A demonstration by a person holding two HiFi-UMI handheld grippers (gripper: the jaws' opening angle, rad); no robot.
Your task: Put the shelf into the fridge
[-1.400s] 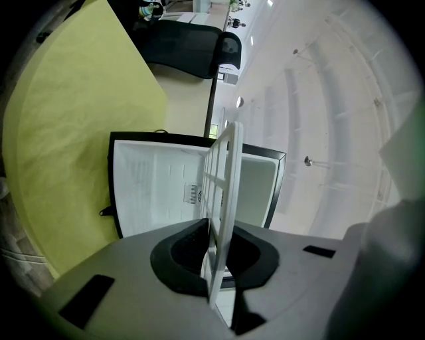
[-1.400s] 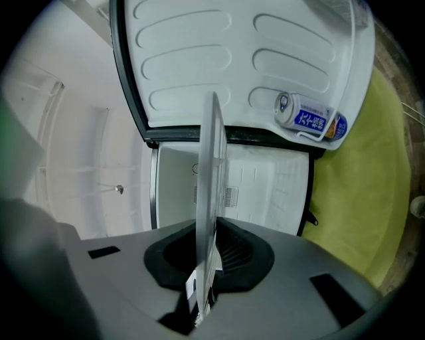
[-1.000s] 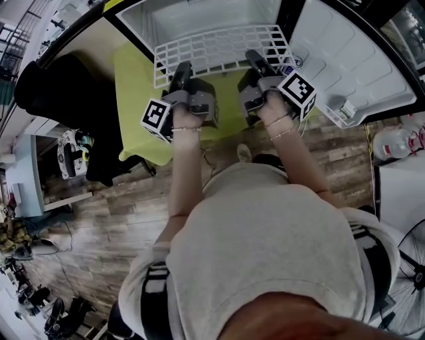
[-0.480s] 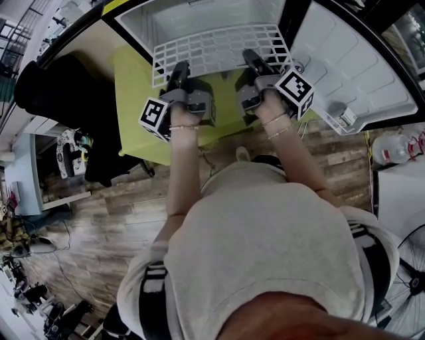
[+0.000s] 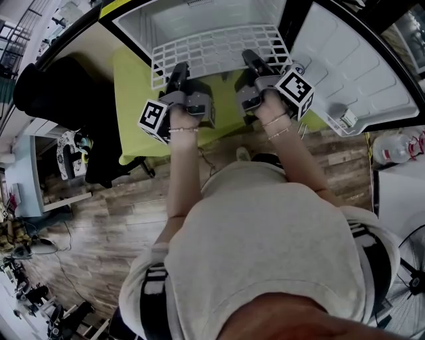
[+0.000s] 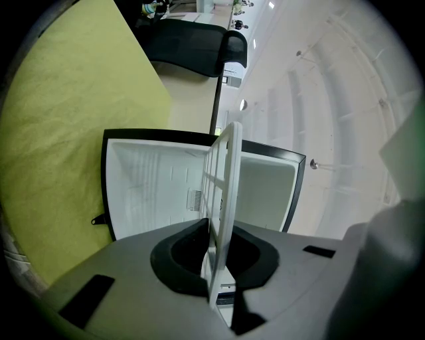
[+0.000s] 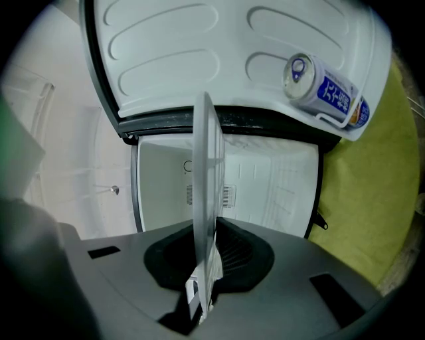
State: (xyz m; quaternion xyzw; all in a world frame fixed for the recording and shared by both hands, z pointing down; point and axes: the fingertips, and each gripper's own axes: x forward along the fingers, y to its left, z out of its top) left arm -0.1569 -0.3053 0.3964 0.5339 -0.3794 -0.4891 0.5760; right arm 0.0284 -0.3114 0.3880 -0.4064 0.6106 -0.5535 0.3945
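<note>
A white wire-grid shelf [image 5: 219, 48] is held level at the mouth of the open fridge [image 5: 199, 14], its far edge over the white inner cavity. My left gripper [image 5: 179, 72] is shut on the shelf's near edge at the left, and my right gripper [image 5: 251, 61] is shut on the near edge at the right. In the left gripper view the shelf [image 6: 222, 192] runs edge-on between the black pads toward the fridge interior [image 6: 153, 189]. In the right gripper view the shelf [image 7: 207, 199] also shows edge-on, clamped between the pads.
The fridge door [image 5: 362, 66] stands open at the right, with a can [image 7: 325, 86] in its rack. A yellow-green cloth [image 5: 136, 99] covers the surface under the fridge. A black chair [image 5: 73, 99] stands at the left, wood floor below.
The shelf and both grippers have shifted slightly up the picture, toward the fridge cavity. The grips look the same.
</note>
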